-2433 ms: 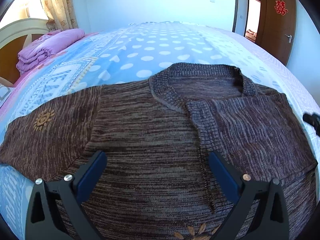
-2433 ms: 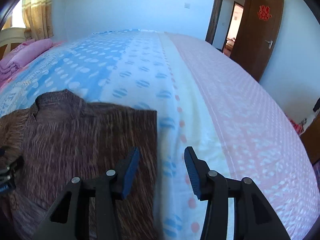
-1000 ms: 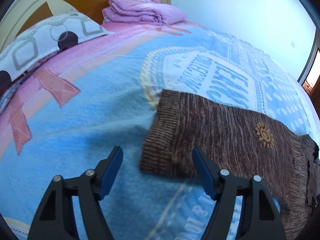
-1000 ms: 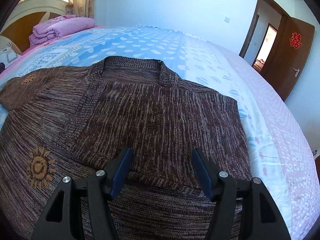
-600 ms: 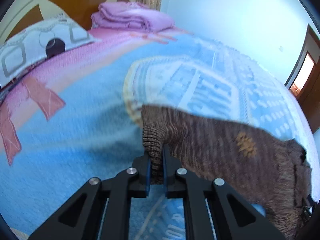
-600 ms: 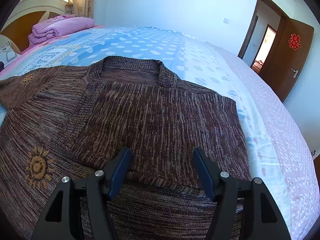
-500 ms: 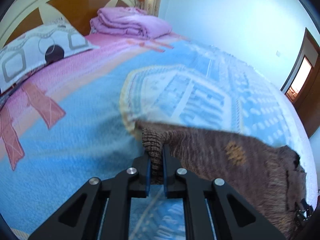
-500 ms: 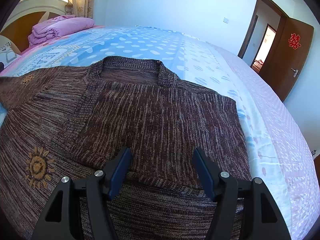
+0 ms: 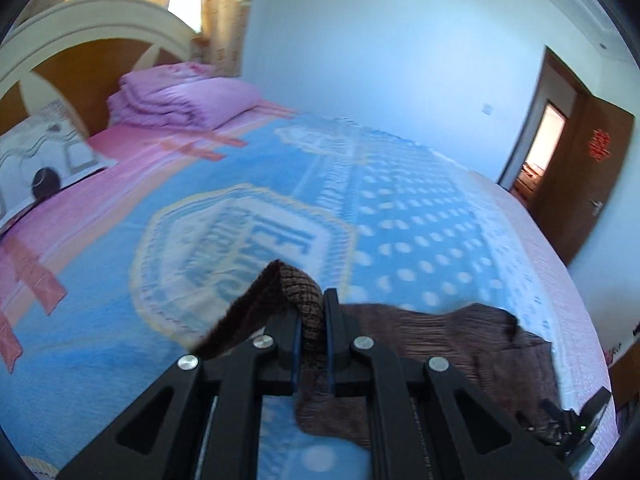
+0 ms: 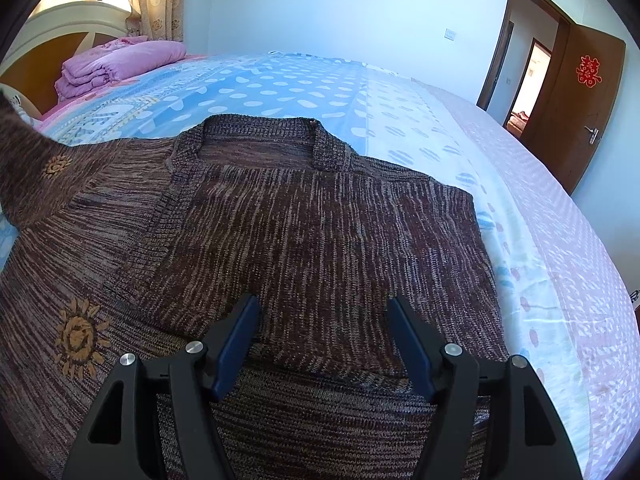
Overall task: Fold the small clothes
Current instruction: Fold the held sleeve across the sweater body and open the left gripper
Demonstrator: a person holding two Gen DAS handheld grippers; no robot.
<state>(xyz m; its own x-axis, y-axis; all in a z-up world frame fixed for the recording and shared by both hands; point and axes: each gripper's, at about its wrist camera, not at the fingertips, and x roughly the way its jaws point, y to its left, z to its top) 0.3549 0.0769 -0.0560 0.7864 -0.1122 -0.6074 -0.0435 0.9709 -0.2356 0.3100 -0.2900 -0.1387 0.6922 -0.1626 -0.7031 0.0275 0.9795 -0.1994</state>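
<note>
Bed cover [image 10: 304,80], blue with pale dots, shading to white and pink toward the right (a large lettered emblem [image 9: 240,248] is printed on the blue part). Folded purple quilt [image 10: 116,64] at the head end, against a cream-and-wood headboard [image 9: 80,52]; patterned pillow [image 9: 36,164] beside it; yellow curtain [image 10: 156,0] behind. Brown door [image 10: 580,96], standing open, bears a red paper ornament [image 10: 588,70].
</note>
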